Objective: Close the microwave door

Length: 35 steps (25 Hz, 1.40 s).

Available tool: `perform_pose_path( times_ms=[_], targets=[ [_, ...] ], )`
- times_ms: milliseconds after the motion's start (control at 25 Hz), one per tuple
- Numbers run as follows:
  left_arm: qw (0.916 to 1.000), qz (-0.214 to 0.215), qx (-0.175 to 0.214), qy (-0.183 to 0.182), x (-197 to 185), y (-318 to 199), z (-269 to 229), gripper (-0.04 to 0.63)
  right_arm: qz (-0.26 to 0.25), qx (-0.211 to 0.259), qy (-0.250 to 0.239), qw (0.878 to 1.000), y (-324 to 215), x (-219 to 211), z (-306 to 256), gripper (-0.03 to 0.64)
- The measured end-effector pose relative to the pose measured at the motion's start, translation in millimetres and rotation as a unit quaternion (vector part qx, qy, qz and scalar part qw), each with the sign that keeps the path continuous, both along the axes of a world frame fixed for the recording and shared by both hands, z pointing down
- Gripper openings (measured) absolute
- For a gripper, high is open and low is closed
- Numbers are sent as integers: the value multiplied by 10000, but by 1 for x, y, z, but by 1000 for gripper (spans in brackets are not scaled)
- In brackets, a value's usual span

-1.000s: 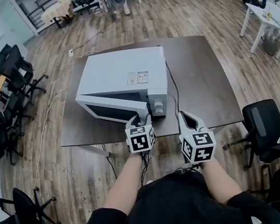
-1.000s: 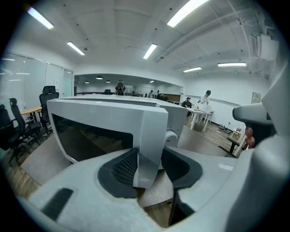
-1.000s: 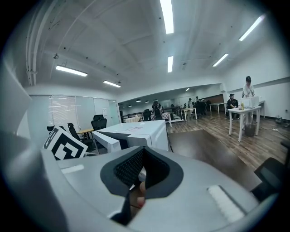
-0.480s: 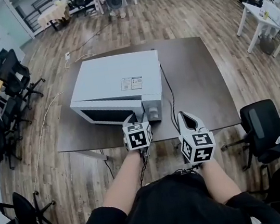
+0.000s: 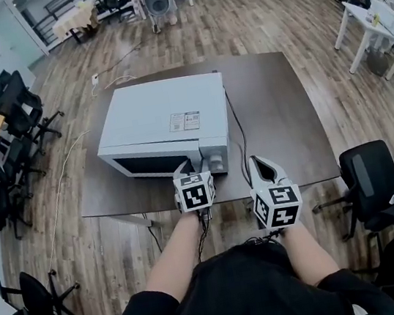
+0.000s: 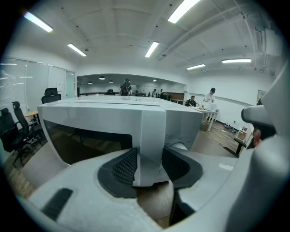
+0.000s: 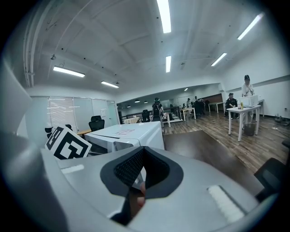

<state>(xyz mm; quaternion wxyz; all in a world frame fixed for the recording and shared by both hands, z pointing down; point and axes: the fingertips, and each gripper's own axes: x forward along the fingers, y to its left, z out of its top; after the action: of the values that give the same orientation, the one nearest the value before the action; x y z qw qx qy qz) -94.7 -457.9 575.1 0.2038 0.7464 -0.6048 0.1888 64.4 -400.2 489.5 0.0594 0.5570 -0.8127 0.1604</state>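
One hidden seam: the left gripper (image 5: 194, 166) covered the spot where the door (image 5: 150, 164) met the body of the boxy white microwave (image 5: 165, 117) in the head view, so full closure could not be judged there.
Door edge: in the left gripper view it stood slightly forward of the control panel, between the jaws.
Left jaws: clamped on that free edge, one pad on each face.
Right jaws: pressed together at the tips with nothing between them; the right gripper (image 5: 259, 162) hung just right of the microwave's front corner, apart from it.
Hands: both were out of sight behind the black-and-white marker cubes (image 5: 194, 193).
Cut off: the person's black shirt ran out at the lower frame edge.
Microwave's place: on the dark brown square counter (image 5: 280, 118), toward its left front, door facing the person.
Counts: one microwave, one counter, two grippers, two marker cubes, and one black cord (image 5: 237, 128) trailing from behind the oven.
Chairs: the black office chairs (image 5: 373, 169) overlapped at the left, so no sure count.
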Motion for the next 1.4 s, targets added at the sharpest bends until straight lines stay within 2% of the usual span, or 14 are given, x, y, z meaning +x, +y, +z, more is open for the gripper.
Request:
perform_pose_path(
  times_ms=[320, 480, 560, 760, 880, 1240, 1400],
  targets=[
    [9998, 198, 14, -20, 4, -6, 2, 160, -12, -29, 21, 10000, 1, -3, 1, 9],
    [9995, 201, 10, 237, 4, -5, -5, 163, 0, 0, 67, 10000, 3, -3, -3, 9],
    [9993, 213, 171, 252, 1, -1, -15, 170, 5, -16, 77, 10000, 4, -3, -4, 9],
    [9967, 293, 755, -106, -6, 15, -46, 168, -129, -12, 113, 9999, 6, -18, -6, 9],
    [9944, 263, 1004, -200, -14, 29, -62, 161, -338, 39, 147, 9993, 9, -37, -9, 9],
    [9897, -88, 1402, -268, -60, 77, -99, 36, -959, 159, 186, 9951, 23, -99, -18, 9],
    [9890, -301, 1433, -203, -87, 99, -101, 14, -1218, 183, 174, 9922, 31, -127, -18, 9]
  ],
)
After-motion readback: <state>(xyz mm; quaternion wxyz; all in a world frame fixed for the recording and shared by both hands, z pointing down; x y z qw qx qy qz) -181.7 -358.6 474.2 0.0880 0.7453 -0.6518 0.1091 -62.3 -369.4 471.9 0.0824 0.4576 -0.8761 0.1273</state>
